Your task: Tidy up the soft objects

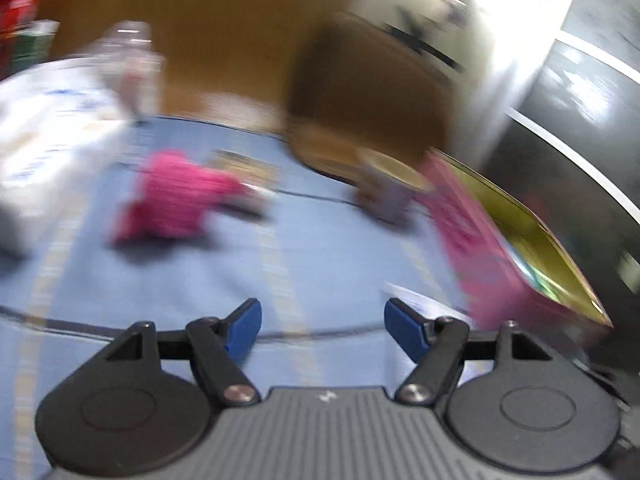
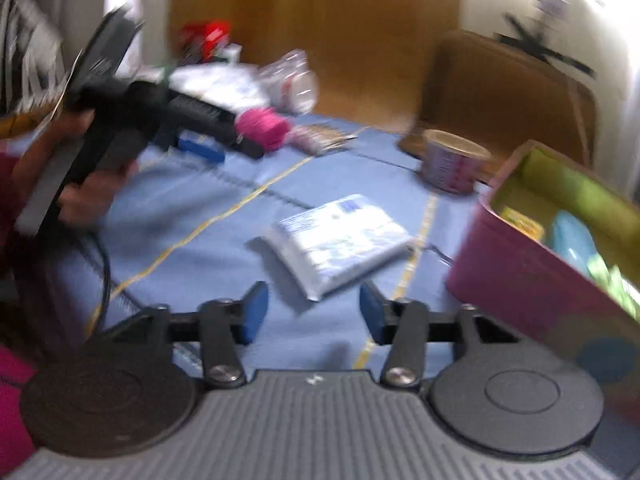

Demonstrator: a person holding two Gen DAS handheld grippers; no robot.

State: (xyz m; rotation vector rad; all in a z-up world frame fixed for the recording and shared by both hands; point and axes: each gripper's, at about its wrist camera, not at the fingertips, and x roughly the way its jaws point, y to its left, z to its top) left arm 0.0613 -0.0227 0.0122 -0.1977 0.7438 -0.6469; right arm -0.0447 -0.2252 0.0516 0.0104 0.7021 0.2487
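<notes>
A pink knitted soft thing [image 1: 176, 196] lies on the blue cloth ahead and to the left of my left gripper [image 1: 322, 328], which is open with nothing between its blue pads. In the right wrist view the same pink thing [image 2: 264, 124] sits just past the left gripper [image 2: 226, 148], held by a hand [image 2: 92, 192]. My right gripper [image 2: 312, 312] is open and holds nothing. A white soft plastic pack [image 2: 340, 236] lies on the cloth just ahead of it. A pink box with a green inside [image 2: 540, 260] stands at the right, with a teal item [image 2: 572, 240] in it.
A tin can [image 2: 452, 164] stands behind the box, with a brown chair-like shape [image 2: 512, 92] beyond it. White packs [image 1: 48, 128] and a clear plastic bag [image 2: 292, 80] sit at the back left, near a red item [image 2: 204, 40]. Both views are blurred.
</notes>
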